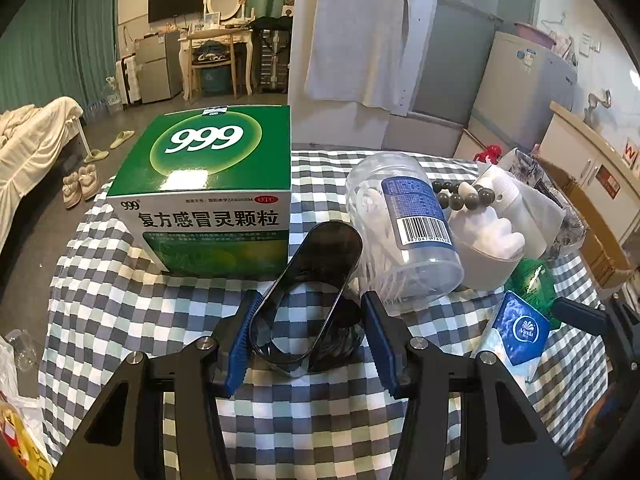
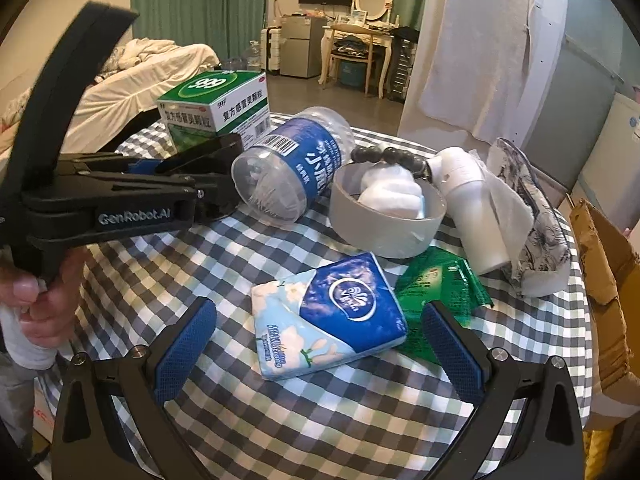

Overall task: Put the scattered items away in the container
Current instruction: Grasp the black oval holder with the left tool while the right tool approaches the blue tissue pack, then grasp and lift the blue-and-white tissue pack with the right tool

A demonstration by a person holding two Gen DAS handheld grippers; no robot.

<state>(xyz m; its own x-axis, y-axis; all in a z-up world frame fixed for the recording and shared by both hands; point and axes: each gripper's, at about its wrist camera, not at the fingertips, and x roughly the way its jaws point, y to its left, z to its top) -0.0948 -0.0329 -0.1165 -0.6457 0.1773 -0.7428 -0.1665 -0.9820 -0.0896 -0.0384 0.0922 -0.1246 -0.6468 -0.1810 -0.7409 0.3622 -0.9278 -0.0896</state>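
At the left edge of the desk (image 2: 224, 408), which wears a blue, grey and white checked cloth, stands a large green and white cardboard medicine box (image 1: 208, 188) marked 999. Just right of it the left gripper (image 1: 308, 332) straddles a dark, glossy oval-shaped plastic piece (image 1: 312, 296); its left blue pad touches the piece's side while the right pad stands a little apart, so the fingers look about half closed and not yet clamped.

Next comes a clear plastic jar with a blue label (image 2: 288, 164), lying on its side and full of white sticks. Beside it sits the round grey container (image 2: 388, 216), the likely goal. It already holds some white wadded material (image 2: 392, 196), and a string of dark round beads (image 2: 392, 158) hangs over its far rim. A white plastic bottle (image 2: 468, 204) lies against its right side, and a black-and-white patterned pouch (image 2: 532, 216) rests near the right edge.

In front of the container lie a blue and white tissue pack (image 2: 328, 316) and a green foil sachet (image 2: 440, 292). The right gripper (image 2: 316, 356) hovers over the tissue pack, fingers wide apart and empty.

By my judgement the tidying is in its early part: most items are outside the container.
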